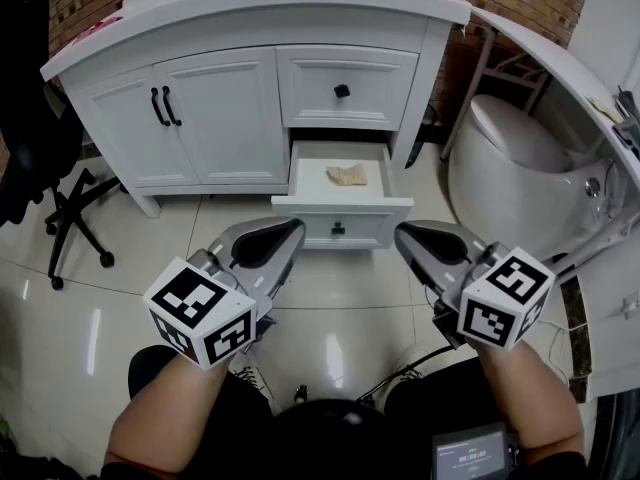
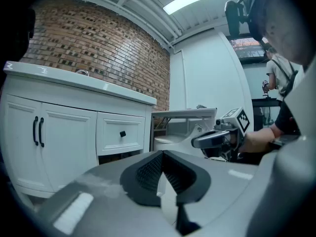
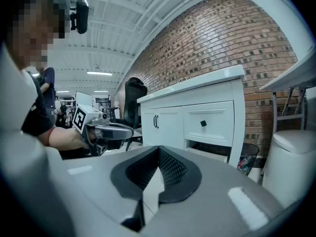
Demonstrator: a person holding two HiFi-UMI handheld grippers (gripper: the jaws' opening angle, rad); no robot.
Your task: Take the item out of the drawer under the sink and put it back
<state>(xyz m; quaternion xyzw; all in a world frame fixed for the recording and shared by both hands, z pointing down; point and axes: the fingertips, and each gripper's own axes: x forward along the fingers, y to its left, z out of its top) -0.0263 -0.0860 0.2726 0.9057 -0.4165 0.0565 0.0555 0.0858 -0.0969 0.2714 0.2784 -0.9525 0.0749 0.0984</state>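
Glossy floor tiles front the white vanity [image 1: 220, 118], whose lower drawer [image 1: 340, 208] stands open with a crumpled tan wad [image 1: 347, 174] lying crosswise inside, ahead of and between the left gripper [image 1: 288, 234] and right gripper [image 1: 408, 236], both closed on nothing, neither clearly nearer.
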